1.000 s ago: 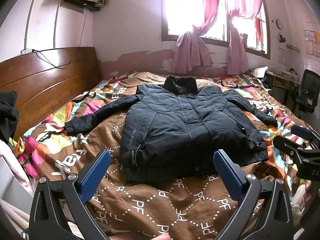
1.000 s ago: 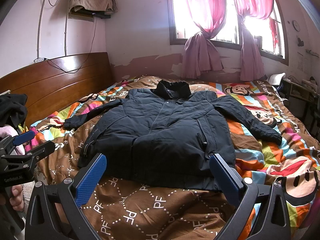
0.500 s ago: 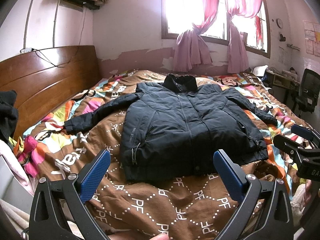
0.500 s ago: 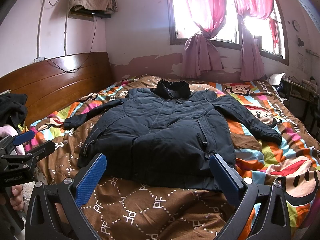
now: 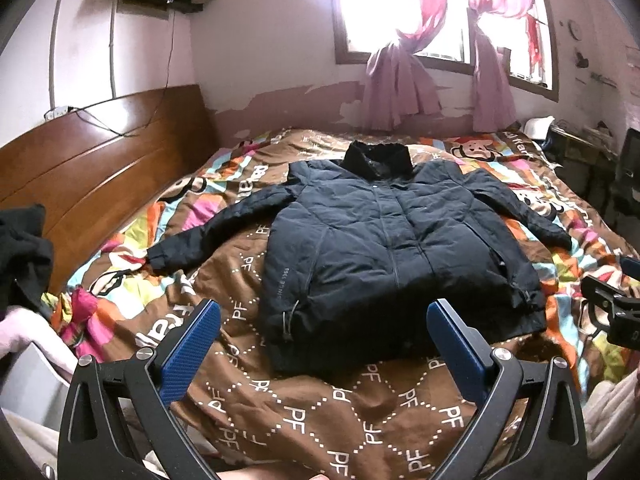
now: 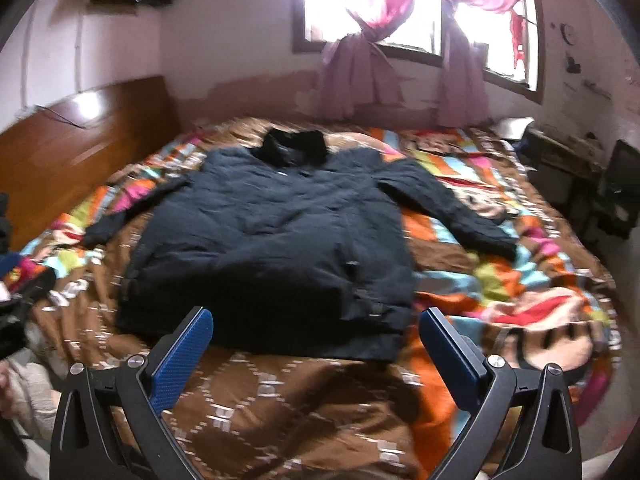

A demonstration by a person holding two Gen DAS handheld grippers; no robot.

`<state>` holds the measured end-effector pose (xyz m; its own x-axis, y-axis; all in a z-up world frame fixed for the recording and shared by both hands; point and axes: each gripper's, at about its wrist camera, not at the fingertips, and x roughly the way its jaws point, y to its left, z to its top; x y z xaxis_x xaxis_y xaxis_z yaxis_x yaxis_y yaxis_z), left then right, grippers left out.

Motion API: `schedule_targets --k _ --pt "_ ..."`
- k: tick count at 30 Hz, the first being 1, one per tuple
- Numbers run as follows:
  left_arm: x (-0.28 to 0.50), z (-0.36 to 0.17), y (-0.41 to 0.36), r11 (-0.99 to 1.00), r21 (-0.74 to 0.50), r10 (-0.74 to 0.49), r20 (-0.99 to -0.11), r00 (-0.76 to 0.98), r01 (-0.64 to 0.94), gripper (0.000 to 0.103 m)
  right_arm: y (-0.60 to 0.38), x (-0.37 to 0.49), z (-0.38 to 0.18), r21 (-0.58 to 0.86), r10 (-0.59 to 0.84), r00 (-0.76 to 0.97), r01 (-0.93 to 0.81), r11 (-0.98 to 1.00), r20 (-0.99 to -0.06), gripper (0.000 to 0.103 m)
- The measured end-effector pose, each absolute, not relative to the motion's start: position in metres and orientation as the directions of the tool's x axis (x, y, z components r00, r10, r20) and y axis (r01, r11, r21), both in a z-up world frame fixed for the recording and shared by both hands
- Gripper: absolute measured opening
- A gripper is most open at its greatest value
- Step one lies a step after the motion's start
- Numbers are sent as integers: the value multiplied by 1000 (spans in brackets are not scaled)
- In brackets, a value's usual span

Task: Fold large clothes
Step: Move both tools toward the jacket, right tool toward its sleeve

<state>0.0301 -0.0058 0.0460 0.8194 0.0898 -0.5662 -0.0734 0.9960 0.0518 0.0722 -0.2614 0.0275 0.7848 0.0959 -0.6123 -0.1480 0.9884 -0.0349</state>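
Both claws, left (image 5: 323, 338) and right (image 6: 316, 342), had edged nearer the padded jacket (image 5: 394, 248) at frame centre, spread wide, nothing pinched; folding unstarted.

Dark navy padded jacket (image 5: 384, 248), front side up, closed along its centre, lying flat on the bed's patterned quilt (image 5: 320, 404). Black collar (image 5: 378, 158) points toward the window; both sleeves spread outward and down; the hem is nearest the camera.

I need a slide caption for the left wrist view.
Open left hand-held gripper faces a dark jacket spread flat on the patterned bedspread.
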Motion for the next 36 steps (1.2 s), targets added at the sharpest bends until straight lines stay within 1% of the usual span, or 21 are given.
schedule_targets --k 4,13,15,23,26,30,33,36 --pt "41 69 -5 995 63 99 -579 809 -76 101 -271 76 49 -77 61 794 -135 988 -604 103" --pt "80 137 -23 982 187 115 -488 865 -26 101 -271 106 107 -228 59 835 -216 950 -547 103" --pt "94 147 -27 980 200 96 -498 862 7 101 -270 115 117 -255 59 839 -230 939 -541 103" --pt "157 183 -43 978 180 8 -539 842 105 101 -275 159 157 -321 89 827 -312 894 -556 103" --pt "184 192 -50 976 186 1 -540 841 118 101 -283 182 169 -301 97 811 -321 898 -577 103" --pt "217 191 -56 972 195 -4 -548 837 132 101 -297 223 184 -203 139 786 -319 926 -602 103" --pt "243 186 -60 971 191 -13 -561 827 145 101 -306 253 198 -119 167 790 -290 950 -590 103" --pt "268 178 -62 970 190 -21 -563 826 154 101 -312 281 209 -75 171 807 -256 964 -565 103"
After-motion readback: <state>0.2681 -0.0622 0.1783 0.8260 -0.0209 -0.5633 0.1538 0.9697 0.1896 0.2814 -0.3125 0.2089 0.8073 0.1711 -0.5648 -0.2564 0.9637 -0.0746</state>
